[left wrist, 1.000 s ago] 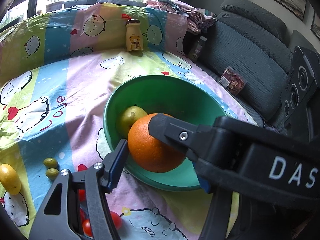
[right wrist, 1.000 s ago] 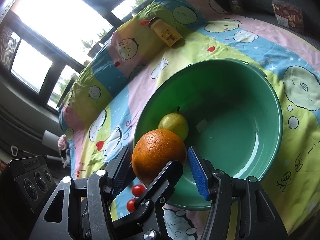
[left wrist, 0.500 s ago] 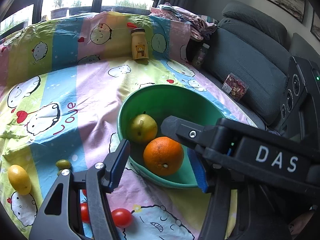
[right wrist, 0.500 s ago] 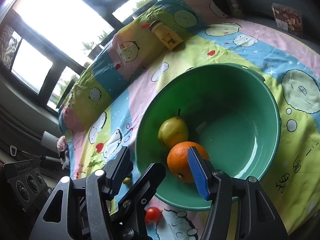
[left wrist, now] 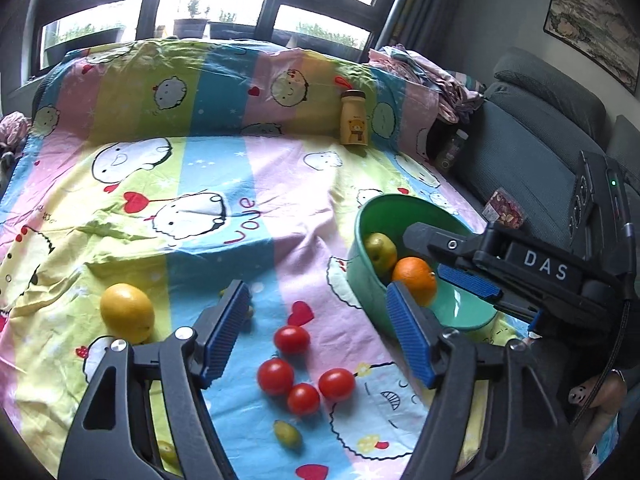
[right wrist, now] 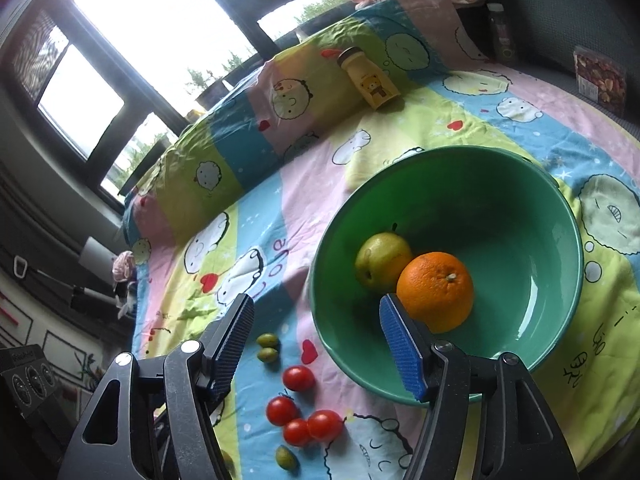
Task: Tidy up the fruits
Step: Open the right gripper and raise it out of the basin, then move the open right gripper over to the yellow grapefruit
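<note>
Orange [right wrist: 435, 291] lay in bowl [right wrist: 560, 216]; both tongs [left wrist: 316, 330] [right wrist: 316, 338], just opened, stood wide and empty; next target: tomatoes [left wrist: 276, 376].

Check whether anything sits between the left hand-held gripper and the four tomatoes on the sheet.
Nothing visible does. The left hand-held gripper is open and empty, and the tomatoes lie on bare sheet just ahead of its fingers. The green bowl stands off to the right.
</note>
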Available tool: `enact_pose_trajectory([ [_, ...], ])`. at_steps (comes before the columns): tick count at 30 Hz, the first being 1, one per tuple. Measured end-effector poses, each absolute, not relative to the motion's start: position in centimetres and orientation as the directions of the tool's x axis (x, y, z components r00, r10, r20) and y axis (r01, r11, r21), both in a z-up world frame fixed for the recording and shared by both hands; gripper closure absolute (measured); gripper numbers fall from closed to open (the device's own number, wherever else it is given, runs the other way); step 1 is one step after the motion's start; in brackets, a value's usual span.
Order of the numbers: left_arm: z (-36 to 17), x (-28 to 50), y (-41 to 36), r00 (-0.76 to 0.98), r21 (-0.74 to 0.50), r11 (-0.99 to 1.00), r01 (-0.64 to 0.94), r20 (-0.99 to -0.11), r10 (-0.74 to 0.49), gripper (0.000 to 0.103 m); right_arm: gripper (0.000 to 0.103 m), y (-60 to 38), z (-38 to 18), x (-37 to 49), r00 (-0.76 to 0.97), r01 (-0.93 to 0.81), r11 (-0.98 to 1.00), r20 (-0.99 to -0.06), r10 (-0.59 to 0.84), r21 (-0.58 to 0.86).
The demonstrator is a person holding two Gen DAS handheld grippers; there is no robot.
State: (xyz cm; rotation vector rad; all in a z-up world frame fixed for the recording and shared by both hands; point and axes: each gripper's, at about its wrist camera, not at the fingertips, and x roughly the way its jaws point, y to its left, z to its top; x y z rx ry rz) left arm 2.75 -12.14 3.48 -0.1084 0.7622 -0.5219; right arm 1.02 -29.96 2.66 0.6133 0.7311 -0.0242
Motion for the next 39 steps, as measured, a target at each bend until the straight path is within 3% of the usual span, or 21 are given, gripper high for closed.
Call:
enact_pose_trajectory([
  [5, 1.7, 2.7, -8.3, 0.615, -0.283, 0.908, 0.309, -0.669, -0.418, 0.029, 0.035, -27.9, 2.5, 1.8, 0.732, 0.16, 0.836, -0.631, 0.256, 0.526],
  [13, -0.1, 2.8, -3.8, 0.647, -0.233, 0.957, 0.171, -0.706, -0.288, 0.024, 0.03, -24.2, 1.9, 2.9, 0.685, 0.13, 0.888, -0.687, 0.242, 0.442],
  [22, -1.2, 3.5, -1.3, 0.634, -0.222, 0.971, 0.093, -0.739, -0.23, 0.018, 0.03, -19.3, 0.7, 3.9, 0.626, 0.055, 0.942, -0.746, 0.227, 0.332],
  [25, -1.2, 3.4, -0.6, 0.646, -0.2, 0.977, 0.074, -0.737, -0.2, 0.017, 0.017, -18.3, 0.0, 4.2, 0.605, 0.035, 0.943, -0.759, 0.243, 0.33],
  [39, -1.9, 4.0, 1.1, 0.622, -0.24, 0.971, 0.012, -0.759, -0.196, 0.016, 0.017, -17.3, -1.1, 4.8, 0.568, 0.049, 0.958, -0.797, 0.205, 0.281],
])
